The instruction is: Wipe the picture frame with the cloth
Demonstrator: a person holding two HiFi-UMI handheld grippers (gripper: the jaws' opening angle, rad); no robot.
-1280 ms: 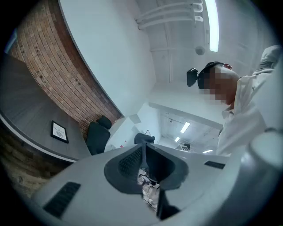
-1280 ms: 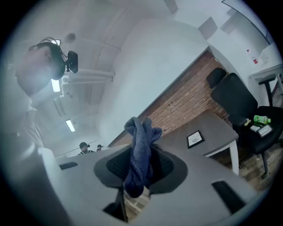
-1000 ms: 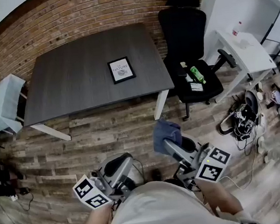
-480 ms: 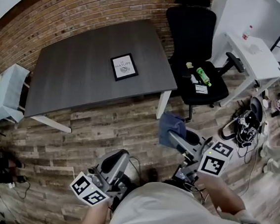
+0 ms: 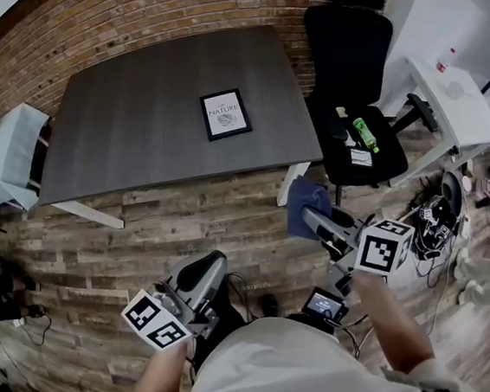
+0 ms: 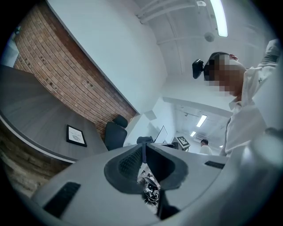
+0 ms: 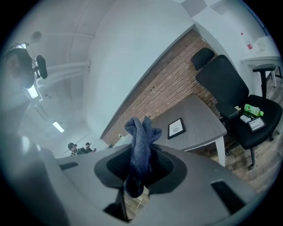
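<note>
Right gripper (image 5: 312,217), clamped on the blue cloth (image 5: 303,200), has lifted toward the table (image 5: 132,116); left gripper (image 5: 209,268) pressed together, empty; picture frame (image 5: 225,114) still out of reach, so no wiping yet.

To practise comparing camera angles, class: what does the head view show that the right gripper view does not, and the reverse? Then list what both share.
Only the head view: the left gripper and the cable tangle on the floor. Only the right gripper view: two distant people and a ceiling light. Both: the picture frame on the grey table, the black chair with a green bottle, and the blue cloth held by the right gripper.
</note>
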